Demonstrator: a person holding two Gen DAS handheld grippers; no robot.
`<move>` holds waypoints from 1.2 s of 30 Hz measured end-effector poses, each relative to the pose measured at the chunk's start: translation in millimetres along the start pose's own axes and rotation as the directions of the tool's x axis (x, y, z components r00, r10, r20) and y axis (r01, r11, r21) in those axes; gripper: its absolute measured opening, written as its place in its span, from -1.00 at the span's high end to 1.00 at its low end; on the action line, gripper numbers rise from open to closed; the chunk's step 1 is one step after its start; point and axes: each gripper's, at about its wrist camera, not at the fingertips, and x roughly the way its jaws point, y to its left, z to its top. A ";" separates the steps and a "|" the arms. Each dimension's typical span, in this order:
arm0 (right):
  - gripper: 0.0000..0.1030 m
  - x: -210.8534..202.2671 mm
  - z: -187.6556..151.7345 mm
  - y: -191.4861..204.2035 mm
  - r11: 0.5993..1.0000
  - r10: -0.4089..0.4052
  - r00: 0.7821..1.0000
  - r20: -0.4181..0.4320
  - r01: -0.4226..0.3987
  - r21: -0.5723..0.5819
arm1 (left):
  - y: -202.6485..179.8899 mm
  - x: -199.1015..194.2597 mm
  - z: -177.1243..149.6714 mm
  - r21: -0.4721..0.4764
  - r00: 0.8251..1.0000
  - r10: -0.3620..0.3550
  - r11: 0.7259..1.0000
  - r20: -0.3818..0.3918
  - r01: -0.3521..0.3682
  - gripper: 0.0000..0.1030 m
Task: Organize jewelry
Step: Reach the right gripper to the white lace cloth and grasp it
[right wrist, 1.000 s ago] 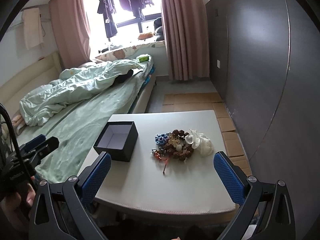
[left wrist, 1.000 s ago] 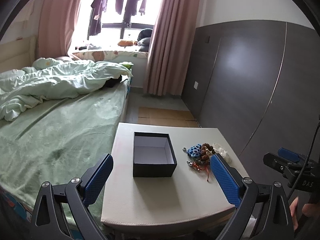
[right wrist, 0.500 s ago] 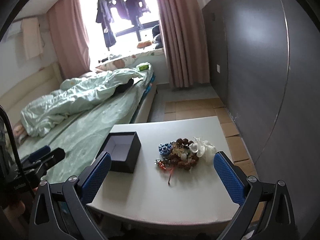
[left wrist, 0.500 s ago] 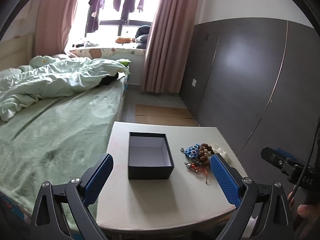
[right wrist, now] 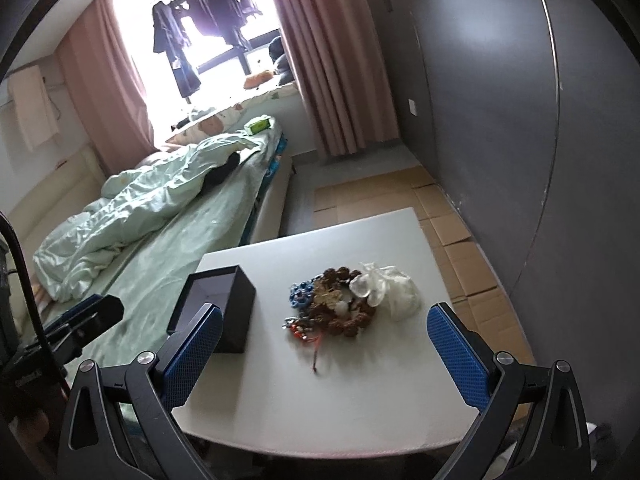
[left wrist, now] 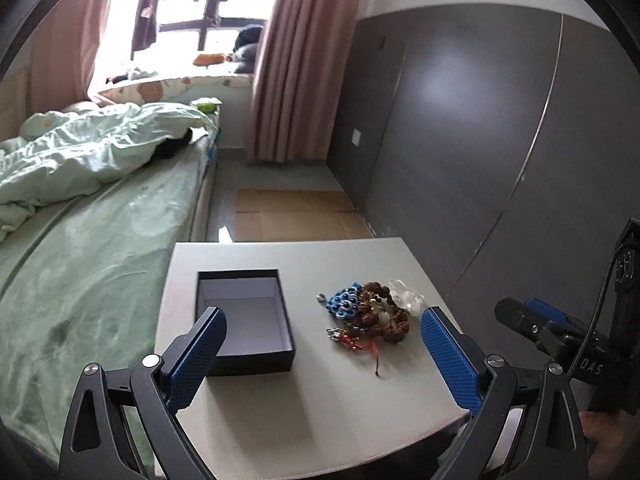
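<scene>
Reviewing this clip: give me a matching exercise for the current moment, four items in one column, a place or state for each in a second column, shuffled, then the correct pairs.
Items
1. black box
2. blue bead bracelet
3. white pouch
4. left gripper

Descriptions
A. open, holding nothing
B. pile edge nearest the box
C. open-topped, nothing inside
D. pile side farthest from the box

Pairs: 1-C, 2-B, 3-D, 4-A
</scene>
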 end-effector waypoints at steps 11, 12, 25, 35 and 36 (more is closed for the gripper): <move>-0.99 9.9 19.0 -30.4 0.997 -0.035 0.999 -0.013 0.036 0.066 | -18.1 45.1 25.3 0.009 0.993 -0.050 0.999 -0.107 0.051 -0.83; -0.99 11.9 20.0 -33.3 0.997 -0.038 0.999 -0.018 0.039 0.073 | -20.9 49.8 26.6 0.015 0.992 -0.050 0.999 -0.115 0.052 -0.83; -0.95 55.0 31.6 -67.0 0.974 -0.054 0.993 -0.107 0.076 0.212 | -25.6 136.0 15.8 -0.013 0.959 -0.123 0.992 -0.257 0.124 -0.12; -0.72 100.8 22.8 -85.2 0.935 0.026 0.980 -0.197 0.046 0.351 | -27.5 180.8 12.6 -0.076 0.927 -0.169 0.985 -0.335 0.152 0.21; -0.68 104.4 21.3 -86.1 0.930 0.035 0.979 -0.199 0.041 0.365 | -27.9 184.8 11.8 -0.079 0.924 -0.169 0.985 -0.343 0.151 0.28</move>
